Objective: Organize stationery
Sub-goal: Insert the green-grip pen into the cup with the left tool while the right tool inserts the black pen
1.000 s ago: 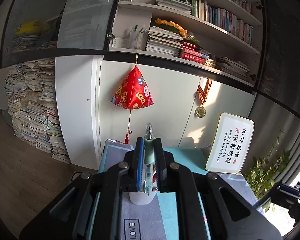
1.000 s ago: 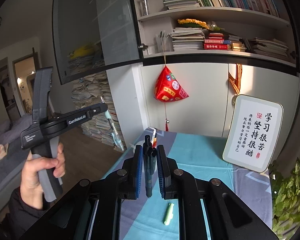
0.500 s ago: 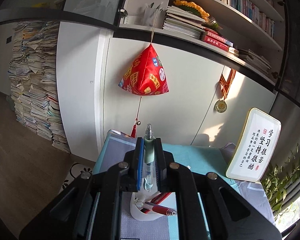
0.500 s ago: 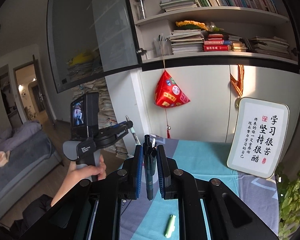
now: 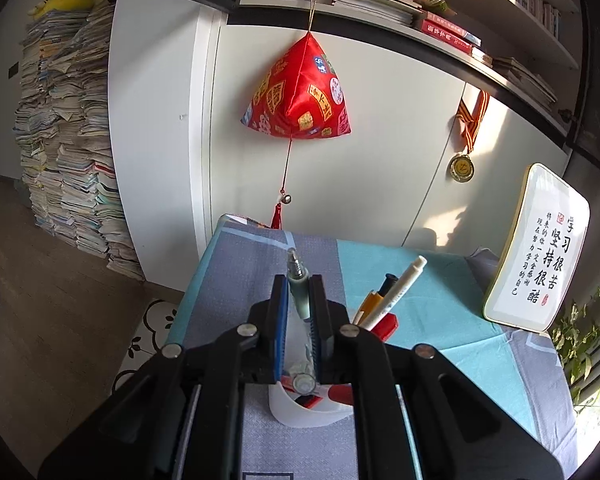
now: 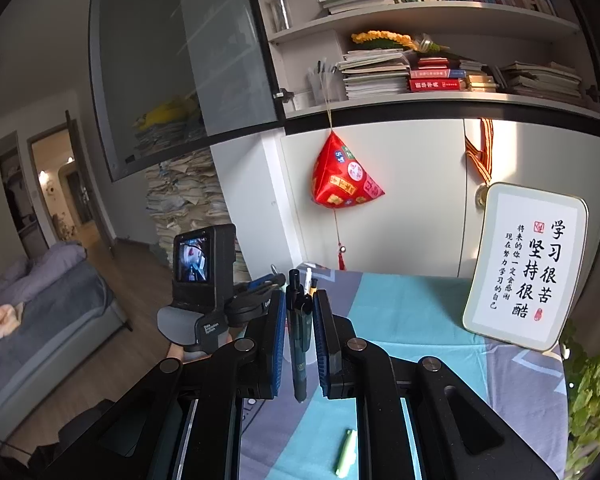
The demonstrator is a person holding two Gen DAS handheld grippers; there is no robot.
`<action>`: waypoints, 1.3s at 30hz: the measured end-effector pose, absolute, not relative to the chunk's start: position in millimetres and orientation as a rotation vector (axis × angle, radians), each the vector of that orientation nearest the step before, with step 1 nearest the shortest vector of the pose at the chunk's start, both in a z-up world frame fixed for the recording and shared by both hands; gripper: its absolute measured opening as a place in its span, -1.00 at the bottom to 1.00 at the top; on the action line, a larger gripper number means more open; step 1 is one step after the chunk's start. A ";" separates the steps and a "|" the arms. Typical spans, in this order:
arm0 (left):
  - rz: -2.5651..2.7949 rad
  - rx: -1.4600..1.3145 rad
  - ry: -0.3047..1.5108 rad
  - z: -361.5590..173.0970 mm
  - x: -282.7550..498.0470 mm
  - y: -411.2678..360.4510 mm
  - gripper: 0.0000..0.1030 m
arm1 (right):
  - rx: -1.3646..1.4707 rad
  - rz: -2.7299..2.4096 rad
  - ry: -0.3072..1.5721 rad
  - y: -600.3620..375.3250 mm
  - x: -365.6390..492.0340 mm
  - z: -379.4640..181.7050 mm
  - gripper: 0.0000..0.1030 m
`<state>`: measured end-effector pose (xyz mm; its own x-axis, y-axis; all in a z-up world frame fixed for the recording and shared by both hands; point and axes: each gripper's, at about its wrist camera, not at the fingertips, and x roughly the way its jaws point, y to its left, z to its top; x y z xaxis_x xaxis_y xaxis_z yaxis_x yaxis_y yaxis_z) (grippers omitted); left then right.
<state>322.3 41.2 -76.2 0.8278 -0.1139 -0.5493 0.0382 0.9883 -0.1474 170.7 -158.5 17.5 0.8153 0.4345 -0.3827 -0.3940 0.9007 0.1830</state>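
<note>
My left gripper [image 5: 299,294] is shut on a pale green clear pen [image 5: 298,286], held tip up right above a white pen cup [image 5: 300,414]. The cup holds several pens, among them a white pen [image 5: 400,290] and a yellow one [image 5: 367,307]. My right gripper [image 6: 300,304] is shut on a dark pen [image 6: 300,336], held upright above the table. A light green pen cap [image 6: 346,456] lies on the teal cloth below it. The left gripper [image 6: 260,286] shows at the left in the right wrist view.
A framed calligraphy plaque [image 5: 540,250] leans at the table's right rear, also in the right wrist view [image 6: 528,268]. A red hanging ornament [image 5: 298,92] and a medal [image 5: 462,168] hang on the white cabinet. A plant [image 6: 592,392] is at the right edge. Book stacks [image 5: 68,140] stand left.
My left gripper has moved forward and tilted down over the pen cup, whose pens came into view. My right gripper has stayed nearly still with its dark pen.
</note>
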 end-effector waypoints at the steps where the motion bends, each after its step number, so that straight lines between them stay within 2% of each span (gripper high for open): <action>1: -0.087 -0.128 0.591 -75.2 322.0 40.0 -0.84 | 0.099 0.442 0.431 -158.5 171.9 16.3 -0.71; 16: -0.146 -0.190 0.592 -59.4 314.1 44.6 -0.80 | 0.100 0.422 0.395 -145.4 214.6 30.4 -0.71; 19: -0.151 -0.195 0.579 -52.8 306.5 49.1 -0.59 | 0.125 0.439 0.421 -139.4 236.3 27.8 -0.71; 20: -0.146 -0.194 0.570 -50.6 302.8 50.9 -0.43 | 0.128 0.435 0.427 -137.1 243.4 27.0 -0.71; 21: -0.141 -0.191 0.558 -48.3 298.1 53.1 -0.35 | 0.132 0.432 0.434 -135.4 250.1 25.2 -0.71; 26: -0.124 -0.152 0.512 -37.7 273.1 63.7 -0.32 | 0.172 0.441 0.475 -126.8 283.6 14.6 -0.71; 30: -0.119 -0.165 0.486 -35.1 251.6 76.4 -0.15 | 0.169 0.436 0.477 -115.5 296.8 10.6 -0.71; 39: -0.108 -0.161 0.486 -45.3 214.7 95.0 -0.08 | 0.134 0.458 0.562 -85.3 309.3 -23.4 -0.71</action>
<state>214.7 95.0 -45.3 0.8789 -0.1409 -0.4557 0.0646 0.9817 -0.1790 309.3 -85.3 -23.4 0.7487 0.4538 -0.4832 -0.3816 0.8911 0.2455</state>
